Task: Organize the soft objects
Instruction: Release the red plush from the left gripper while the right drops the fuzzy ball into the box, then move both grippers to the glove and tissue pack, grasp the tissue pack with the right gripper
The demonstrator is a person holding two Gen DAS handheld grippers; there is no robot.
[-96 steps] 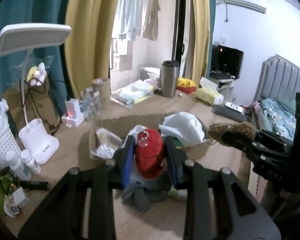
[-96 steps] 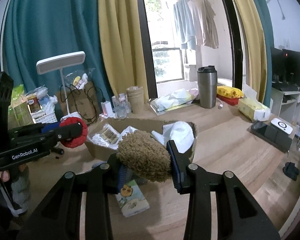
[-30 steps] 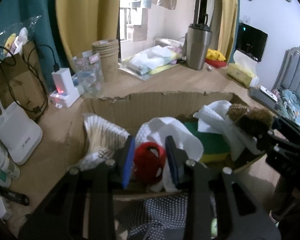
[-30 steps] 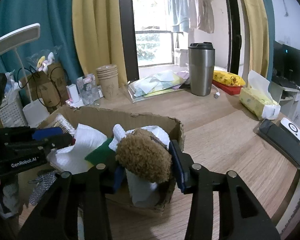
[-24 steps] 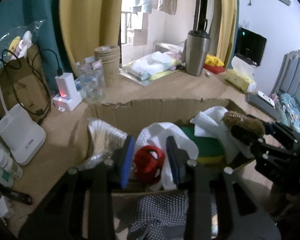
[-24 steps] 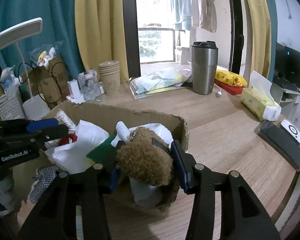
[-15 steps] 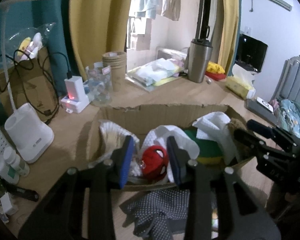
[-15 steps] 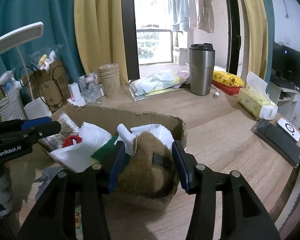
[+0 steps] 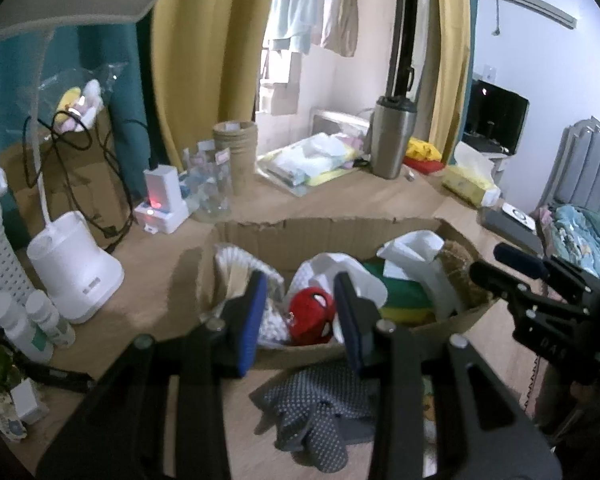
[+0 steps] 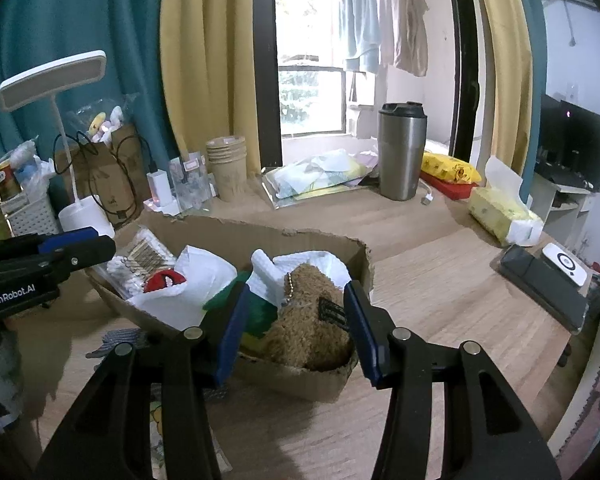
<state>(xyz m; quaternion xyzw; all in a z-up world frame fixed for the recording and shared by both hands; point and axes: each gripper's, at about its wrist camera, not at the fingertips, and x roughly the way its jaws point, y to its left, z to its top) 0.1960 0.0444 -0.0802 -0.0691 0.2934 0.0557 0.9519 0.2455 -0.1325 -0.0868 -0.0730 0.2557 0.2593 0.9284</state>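
A torn cardboard box stands on the wooden table. A red spider-mask plush lies inside it at the near left, among white cloths. A brown fuzzy plush lies in the box's right end. My left gripper is open, just in front of the red plush, apart from it. My right gripper is open, its blue pads on either side of the brown plush, apart from it. A green sponge lies between the toys.
Grey dotted gloves lie on the table before the box. A white lamp base, bottles, a charger, paper cups, a steel tumbler, a tissue box and a dark phone case stand around.
Both grippers carried their toys into the box, opened and let go. They have since drawn back a little; the red and brown plush now rest in the box.
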